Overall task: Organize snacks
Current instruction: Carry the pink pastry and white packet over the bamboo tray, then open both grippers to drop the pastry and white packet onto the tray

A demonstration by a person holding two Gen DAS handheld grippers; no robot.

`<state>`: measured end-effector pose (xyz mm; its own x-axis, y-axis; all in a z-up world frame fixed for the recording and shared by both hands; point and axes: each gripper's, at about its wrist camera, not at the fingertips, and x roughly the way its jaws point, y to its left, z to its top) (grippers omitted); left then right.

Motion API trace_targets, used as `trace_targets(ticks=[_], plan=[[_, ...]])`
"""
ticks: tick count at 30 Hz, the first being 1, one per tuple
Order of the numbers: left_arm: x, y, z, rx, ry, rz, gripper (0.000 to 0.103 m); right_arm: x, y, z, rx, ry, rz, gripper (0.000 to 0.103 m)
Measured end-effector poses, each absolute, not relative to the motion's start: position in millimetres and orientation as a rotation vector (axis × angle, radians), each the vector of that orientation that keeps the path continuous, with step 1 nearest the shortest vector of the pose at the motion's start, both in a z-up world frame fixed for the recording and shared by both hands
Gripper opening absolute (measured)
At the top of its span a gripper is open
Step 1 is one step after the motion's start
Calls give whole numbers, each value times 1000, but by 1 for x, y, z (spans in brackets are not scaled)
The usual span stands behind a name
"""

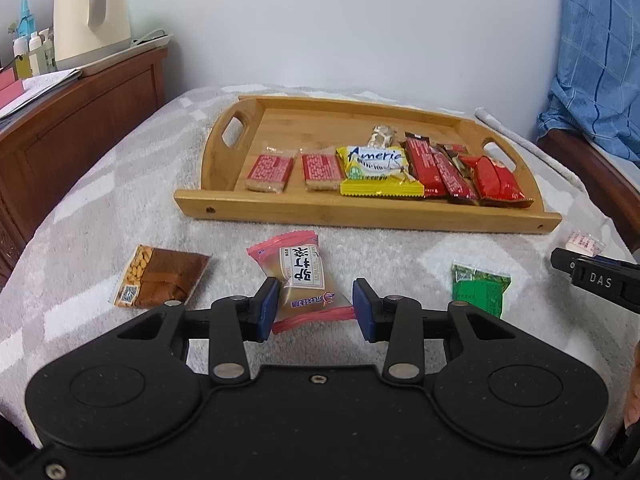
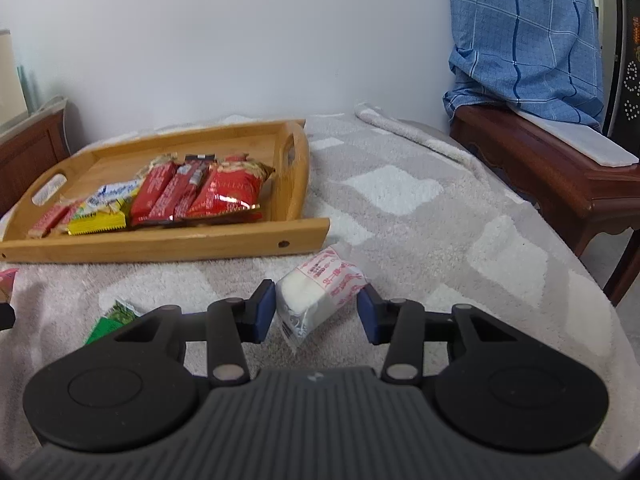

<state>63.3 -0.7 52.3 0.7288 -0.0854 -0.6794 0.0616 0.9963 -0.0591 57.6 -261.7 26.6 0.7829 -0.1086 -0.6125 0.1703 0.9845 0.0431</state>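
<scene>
Grey towel [image 1: 100,208], left gripper [image 1: 315,306] jaws pinching pink-edged candy [image 1: 304,280], right gripper [image 2: 317,312] jaws around white packet [image 2: 320,300] — contact unclear.

Black left gripper [image 1: 316,306] with blue-padded jaws, silver rivets.

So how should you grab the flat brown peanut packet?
Pinch the flat brown peanut packet across its two long edges, coming from above at the near end. It lies flat on the grey towel, clear of the other snacks, so nothing blocks the sides.
</scene>
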Motion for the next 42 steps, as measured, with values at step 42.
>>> trace_targets(ticks=[42], plan=[[281, -26, 64, -48, 773, -222, 38, 276, -268, 52, 169, 681, 159, 48]])
